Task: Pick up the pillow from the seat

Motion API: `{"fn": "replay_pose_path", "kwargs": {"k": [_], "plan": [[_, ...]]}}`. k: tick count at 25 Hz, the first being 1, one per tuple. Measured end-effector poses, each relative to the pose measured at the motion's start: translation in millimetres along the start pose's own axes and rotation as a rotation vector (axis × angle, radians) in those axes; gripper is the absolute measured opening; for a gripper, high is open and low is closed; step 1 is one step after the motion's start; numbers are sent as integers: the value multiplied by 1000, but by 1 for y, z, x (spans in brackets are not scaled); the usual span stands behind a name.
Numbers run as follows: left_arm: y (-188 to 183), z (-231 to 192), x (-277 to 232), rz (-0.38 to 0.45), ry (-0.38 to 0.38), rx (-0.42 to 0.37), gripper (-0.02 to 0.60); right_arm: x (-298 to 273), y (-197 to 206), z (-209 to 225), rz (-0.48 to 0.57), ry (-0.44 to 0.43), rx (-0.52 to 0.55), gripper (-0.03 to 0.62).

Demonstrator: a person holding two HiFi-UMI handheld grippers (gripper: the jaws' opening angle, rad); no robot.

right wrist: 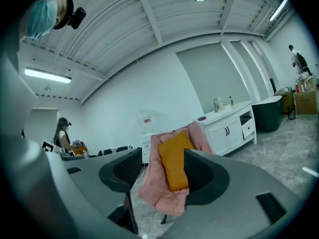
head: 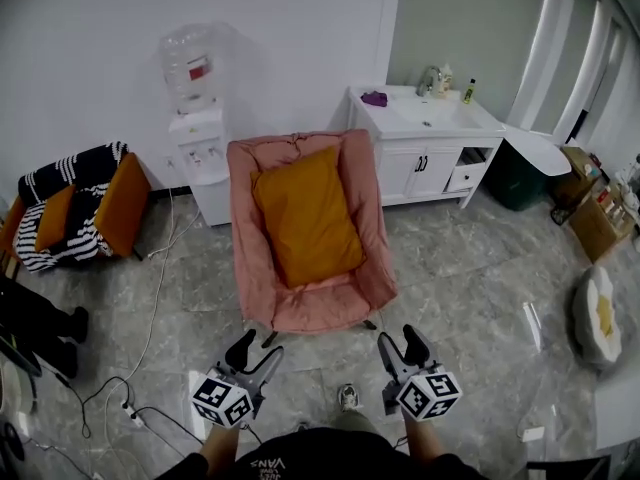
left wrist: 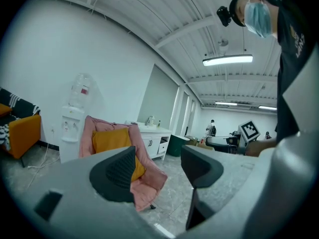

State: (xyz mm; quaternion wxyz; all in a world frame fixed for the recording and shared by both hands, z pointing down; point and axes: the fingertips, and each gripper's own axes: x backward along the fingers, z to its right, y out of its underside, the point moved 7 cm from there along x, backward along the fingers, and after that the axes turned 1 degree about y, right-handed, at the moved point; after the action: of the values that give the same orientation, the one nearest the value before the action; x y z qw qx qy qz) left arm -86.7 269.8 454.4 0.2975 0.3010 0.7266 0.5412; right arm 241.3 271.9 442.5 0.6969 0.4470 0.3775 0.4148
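An orange pillow (head: 306,214) leans against the back of a pink padded chair (head: 260,268) in the middle of the room. Both grippers hang in front of the chair, well short of it. My left gripper (head: 254,348) is open and holds nothing; its view shows the pillow (left wrist: 110,139) and the chair (left wrist: 148,180) past the left jaw. My right gripper (head: 402,344) is open too, with the pillow (right wrist: 174,161) and the chair (right wrist: 159,190) far off between its jaws.
A water dispenser (head: 195,118) stands behind the chair on the left, a white sink cabinet (head: 425,148) on the right. An orange armchair with a striped blanket (head: 75,213) sits far left. Cables (head: 150,328) trail over the tiled floor. A round pet bed (head: 598,316) lies at right.
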Motion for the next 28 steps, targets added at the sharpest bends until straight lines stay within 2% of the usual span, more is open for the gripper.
{"fn": "replay_pose_path", "kwargs": {"k": [7, 16, 24, 28], "plan": [[-25, -2, -71, 50, -73, -30, 281, -58, -42, 58, 14, -69, 17, 247], [-24, -8, -125, 74, -209, 14, 281, -127, -69, 111, -41, -182, 38, 247], [-28, -40, -133, 61, -324, 42, 281, -198, -68, 106, -102, -283, 36, 245], [-32, -74, -138, 74, -330, 57, 281, -232, -65, 94, -108, -291, 41, 245]]}}
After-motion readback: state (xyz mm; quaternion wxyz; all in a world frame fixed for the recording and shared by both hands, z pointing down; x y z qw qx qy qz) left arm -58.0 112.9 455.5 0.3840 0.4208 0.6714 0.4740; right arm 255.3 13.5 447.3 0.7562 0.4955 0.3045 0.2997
